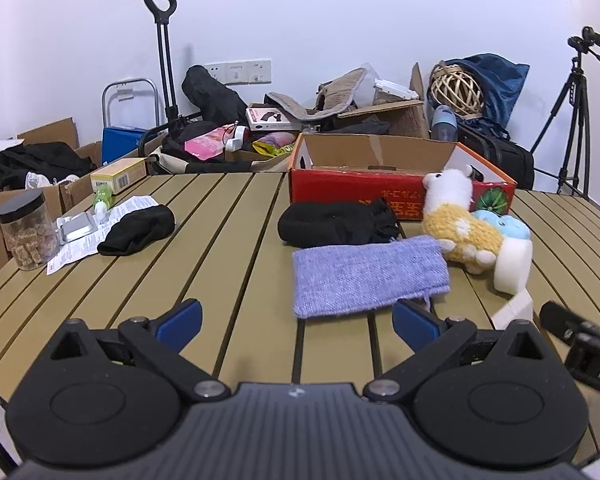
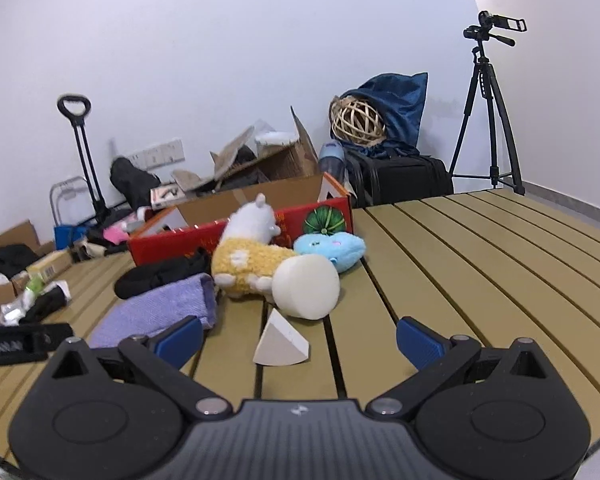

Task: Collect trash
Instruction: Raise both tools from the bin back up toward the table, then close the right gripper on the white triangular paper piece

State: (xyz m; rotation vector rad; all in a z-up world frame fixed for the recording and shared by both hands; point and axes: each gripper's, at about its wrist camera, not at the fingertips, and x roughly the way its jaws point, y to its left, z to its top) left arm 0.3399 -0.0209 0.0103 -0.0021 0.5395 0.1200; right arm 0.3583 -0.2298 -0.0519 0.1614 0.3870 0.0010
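both the left gripper and the right gripper are held with jaws wide apart, nothing clasped, above the slatted table. a white foam wedge is seen just ahead of the right gripper, beside a white foam cylinder; a purple cloth lies before the left one.

Lilac knitted cloth, black pouch, red box, yellow-and-white plush, olive slatted table

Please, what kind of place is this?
Probably a room set up for recording, used also for storage: a camera on a tripod by the white wall, a slatted table, and open cardboard boxes with bags piled behind.
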